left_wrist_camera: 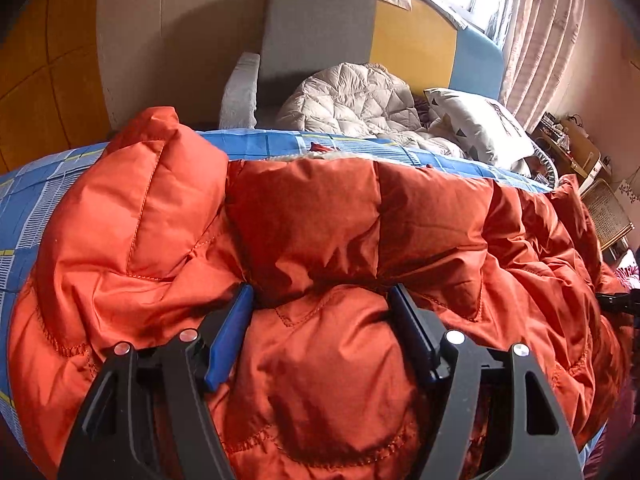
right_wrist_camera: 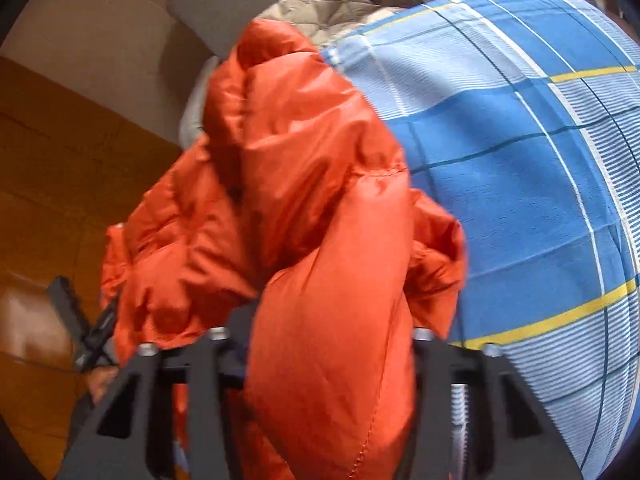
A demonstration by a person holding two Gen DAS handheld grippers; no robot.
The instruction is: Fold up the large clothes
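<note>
The left gripper (left_wrist_camera: 322,294) stands wide, its two blue-padded fingers (left_wrist_camera: 230,336) pushed into the orange down jacket (left_wrist_camera: 320,232), and a fat quilted bulge of it swells up between them — the pads sit against the sides of that bulge, so it reads as a hold on a thick fold. Over on the right gripper (right_wrist_camera: 332,336), the fingertips are buried: a puffed roll of the same orange jacket (right_wrist_camera: 304,184) comes straight up out of the jaws and hides the pads, though the fabric is plainly pinched there and lifted into a crumpled heap.

Outward from the claws — the jacket lies spread across the near edge of the bed, on a blue plaid sheet (left_wrist_camera: 36,200) with white and yellow lines. One padded part rises at the left end of the spread; the rest runs off toward the right edge. In the right wrist view the sheet (right_wrist_camera: 520,160) lies bare beside the raised bundle.

Toward the head of the bed sit a beige quilted duvet (left_wrist_camera: 352,100) and a patterned pillow (left_wrist_camera: 476,120), against a grey, yellow and blue headboard (left_wrist_camera: 320,28). Striped curtains (left_wrist_camera: 536,40) hang at the bright window, and wooden flooring (right_wrist_camera: 48,160) shows past the bed's edge.
</note>
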